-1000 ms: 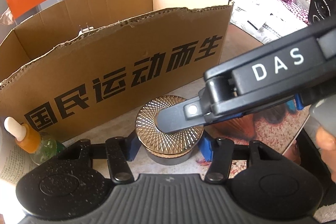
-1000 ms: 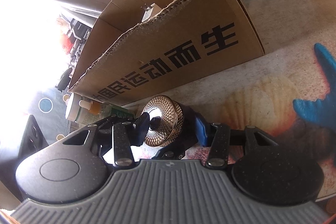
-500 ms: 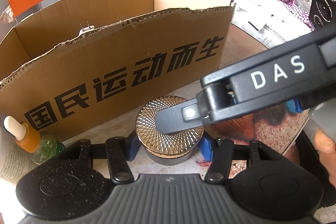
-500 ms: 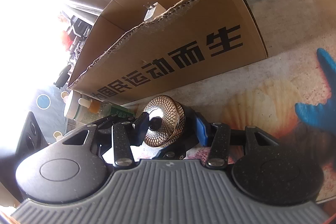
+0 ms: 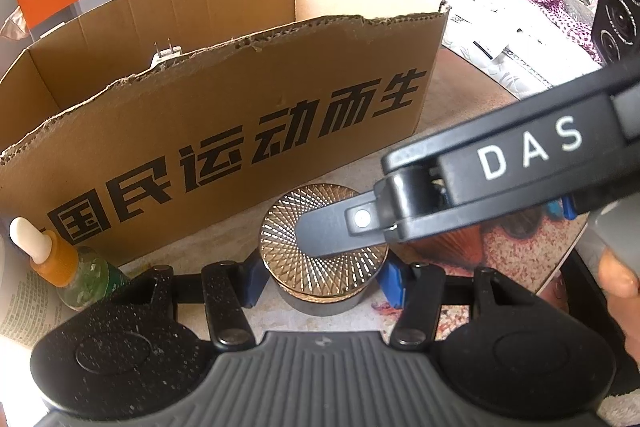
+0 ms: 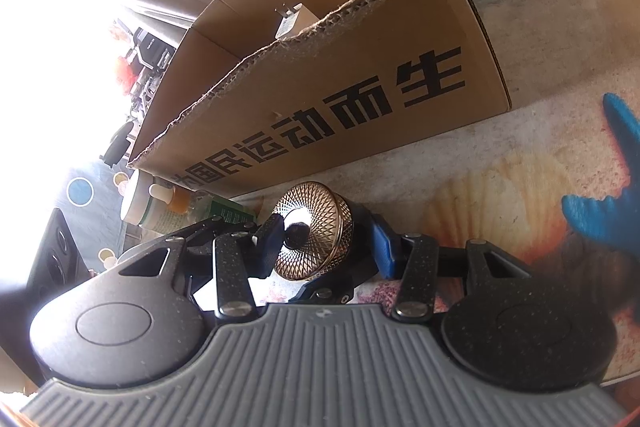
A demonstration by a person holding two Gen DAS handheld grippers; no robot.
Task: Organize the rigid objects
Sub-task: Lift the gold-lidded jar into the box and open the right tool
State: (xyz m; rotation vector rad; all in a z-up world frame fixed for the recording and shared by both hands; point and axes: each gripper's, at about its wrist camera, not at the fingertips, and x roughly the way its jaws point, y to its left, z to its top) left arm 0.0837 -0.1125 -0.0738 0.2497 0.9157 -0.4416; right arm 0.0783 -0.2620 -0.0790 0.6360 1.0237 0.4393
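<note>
Surface: beach-print tabletop (image 6: pixel 532 155), cardboard box (image 5: pixel 224 123) behind.
Left gripper (image 5: pixel 320 273): I've got it half-spread, pads flanking the jar (image 5: pixel 320 267) base; contact unclear.
Right gripper (image 6: pixel 324 239): I'm pinching its gold lid.
Risk: lifting unevenly could pop the lid.

Glossy gold metal-look jar lid (image 5: pixel 324 241), matt corrugated cardboard box (image 5: pixel 224 115)
</note>
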